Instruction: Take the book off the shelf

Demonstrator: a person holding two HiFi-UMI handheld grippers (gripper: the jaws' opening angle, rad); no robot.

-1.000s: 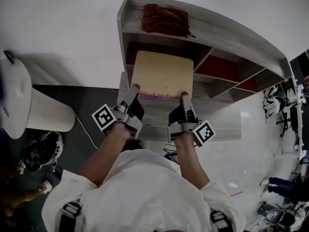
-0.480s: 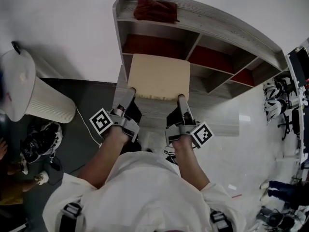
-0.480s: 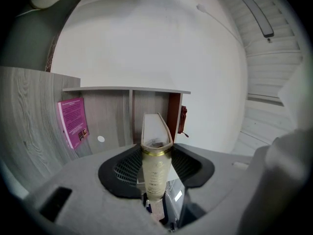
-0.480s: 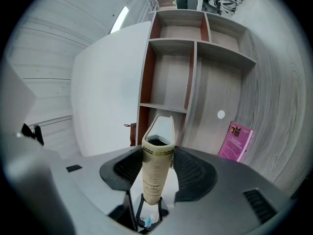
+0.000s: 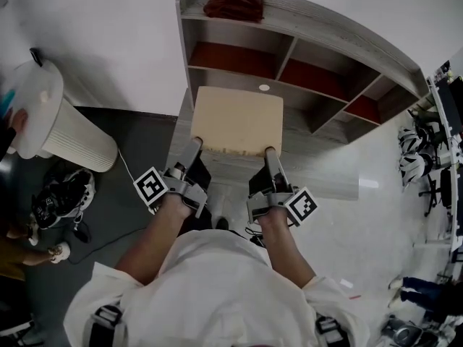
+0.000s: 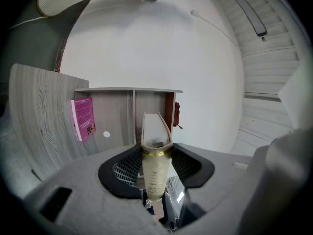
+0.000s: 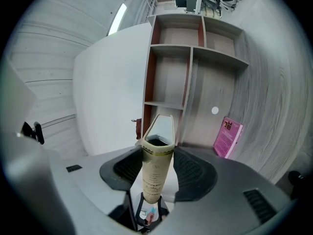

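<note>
- Head view: the cream hardback book [image 5: 236,120] lay flat and level in front of the shelf [image 5: 304,20], with its near edge toward you. It looked to be out of the compartments.
- The left hand-held gripper [image 5: 194,144] had the near-left corner and the right hand-held gripper [image 5: 269,152] the near-right corner. The rest of the book stuck out away from you, unsupported.
- Left gripper view: the jaws of the left hand-held gripper [image 6: 155,153] were clamped on the book [image 6: 156,131], one pad on each cover. The rounded spine with its gold band faced the camera.
- Right gripper view: the right hand-held gripper [image 7: 157,155] was the same, closed across the thickness of the book [image 7: 159,136] near the spine's other end.
- Handling, as a judgement:
  - The boards are stiff, so they would not sag or crush under the pads.
  - It was thick enough to carry some weight, and that weight sat beyond your grip, so it would want to tip down at the far edge.
  - The covers looked smooth, so you had to allow for slip.
  - Your hold was sound: the spine side is the most solid part, and two grips well apart stop twisting.
- Elsewhere, a red cloth [image 5: 233,6] lay on the shelf top, and a pink book [image 7: 227,137] leaned inside a lower compartment, well apart from yours.
</note>
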